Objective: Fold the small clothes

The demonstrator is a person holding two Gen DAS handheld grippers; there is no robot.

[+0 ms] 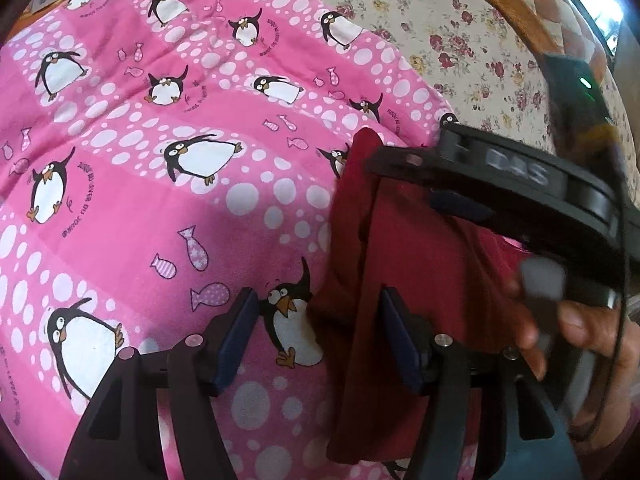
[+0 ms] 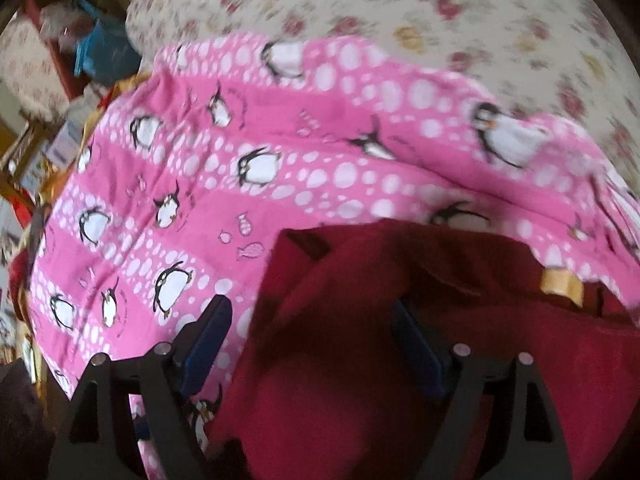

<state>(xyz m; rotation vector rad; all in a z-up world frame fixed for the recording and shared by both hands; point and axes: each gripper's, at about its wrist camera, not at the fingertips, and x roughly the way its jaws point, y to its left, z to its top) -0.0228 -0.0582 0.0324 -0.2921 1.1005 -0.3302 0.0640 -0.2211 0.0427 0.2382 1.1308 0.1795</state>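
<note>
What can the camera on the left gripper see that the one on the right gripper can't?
Only the left wrist view shows the right gripper from outside, with the person's hand holding it over the dark red garment, plus a brown wooden edge at the top.

Only the right wrist view shows a tan tag on the garment and blurred clutter at the far left.

Both show the garment lying on the pink penguin-print blanket, the floral sheet beyond it, and their own open gripper, such as the left gripper.

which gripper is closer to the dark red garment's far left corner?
Right. The right gripper hangs open just over that corner of the dark red garment; the left gripper straddles its left edge nearer the camera, jaws open.
</note>
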